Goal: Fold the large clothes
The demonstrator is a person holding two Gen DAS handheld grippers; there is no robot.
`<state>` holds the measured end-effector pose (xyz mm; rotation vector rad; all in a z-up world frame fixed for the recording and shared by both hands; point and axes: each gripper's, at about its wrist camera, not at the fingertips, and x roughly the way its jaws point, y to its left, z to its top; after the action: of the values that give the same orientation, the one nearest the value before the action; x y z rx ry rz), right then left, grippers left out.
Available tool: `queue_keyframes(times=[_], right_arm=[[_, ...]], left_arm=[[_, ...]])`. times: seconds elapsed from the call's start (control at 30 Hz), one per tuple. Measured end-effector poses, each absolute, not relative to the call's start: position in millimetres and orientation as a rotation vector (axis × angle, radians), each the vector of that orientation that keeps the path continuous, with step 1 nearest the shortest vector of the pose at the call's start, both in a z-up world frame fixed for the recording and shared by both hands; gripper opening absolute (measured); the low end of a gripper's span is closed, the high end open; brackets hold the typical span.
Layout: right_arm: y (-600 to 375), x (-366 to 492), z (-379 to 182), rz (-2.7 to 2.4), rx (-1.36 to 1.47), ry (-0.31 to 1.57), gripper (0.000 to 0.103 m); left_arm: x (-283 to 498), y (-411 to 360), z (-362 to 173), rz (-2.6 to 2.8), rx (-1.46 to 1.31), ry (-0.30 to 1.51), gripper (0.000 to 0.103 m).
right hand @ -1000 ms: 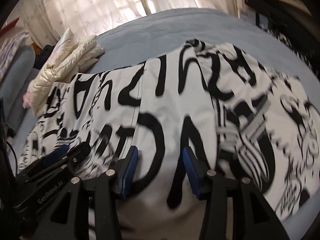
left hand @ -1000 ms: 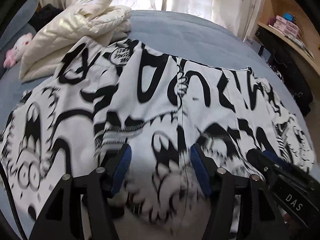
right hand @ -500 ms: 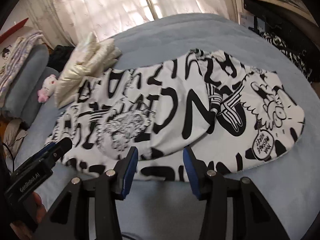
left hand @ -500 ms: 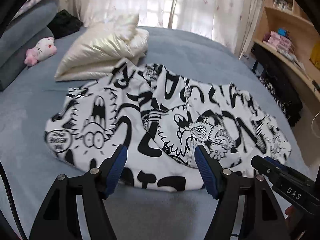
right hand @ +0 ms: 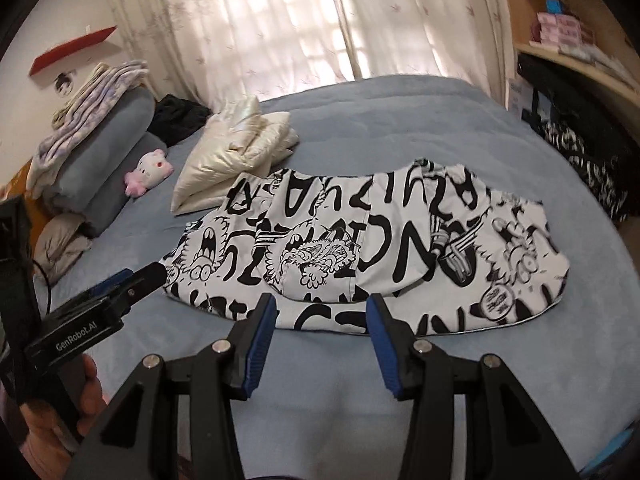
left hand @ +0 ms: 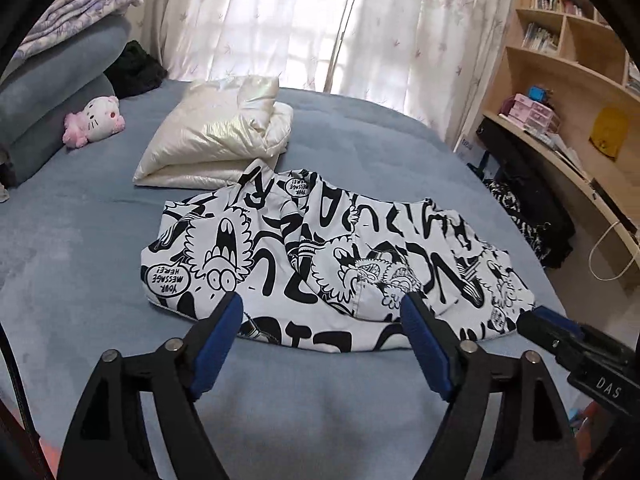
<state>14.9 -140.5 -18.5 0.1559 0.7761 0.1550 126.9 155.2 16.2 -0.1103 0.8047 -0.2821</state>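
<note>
Both sets of tongs are spread apart with nothing in them: the left tongs (left hand: pixel 322 322) hover over the near hem of the printed garment, and the right tongs (right hand: pixel 321 325) do the same a bit further along. Right past the blue pads is the black-and-white cartoon-print garment (left hand: pixel 332 256), lying flat and folded over on the blue bed (left hand: pixel 80 280), sleeves tucked in so it makes a wide band. Touching its far edge is a folded cream puffer jacket (left hand: pixel 218 136), which overlaps the print a little at the corner. Further left there's a pink Hello Kitty plush (left hand: pixel 94 120) next to grey pillows (right hand: pixel 108 152) with a lavender blanket (left hand: pixel 80 4) piled on top. Curtains (left hand: pixel 304 20) at the back, wooden shelves (left hand: pixel 568 64) to the right.
</note>
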Motion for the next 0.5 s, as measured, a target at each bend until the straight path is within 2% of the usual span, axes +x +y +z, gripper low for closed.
queue_keyframes(times=[0.23, 0.5], right_arm=[[-130.6, -0.2, -3.5, 0.198, 0.050, 0.759, 0.047], [-125.9, 28.4, -42.5, 0.216, 0.077, 0.833, 0.047]], left_arm=[[110.8, 169.5, 14.3, -0.321, -0.162, 0.826, 0.089], [122.7, 203.4, -52.8, -0.270, -0.352, 0.954, 0.091]])
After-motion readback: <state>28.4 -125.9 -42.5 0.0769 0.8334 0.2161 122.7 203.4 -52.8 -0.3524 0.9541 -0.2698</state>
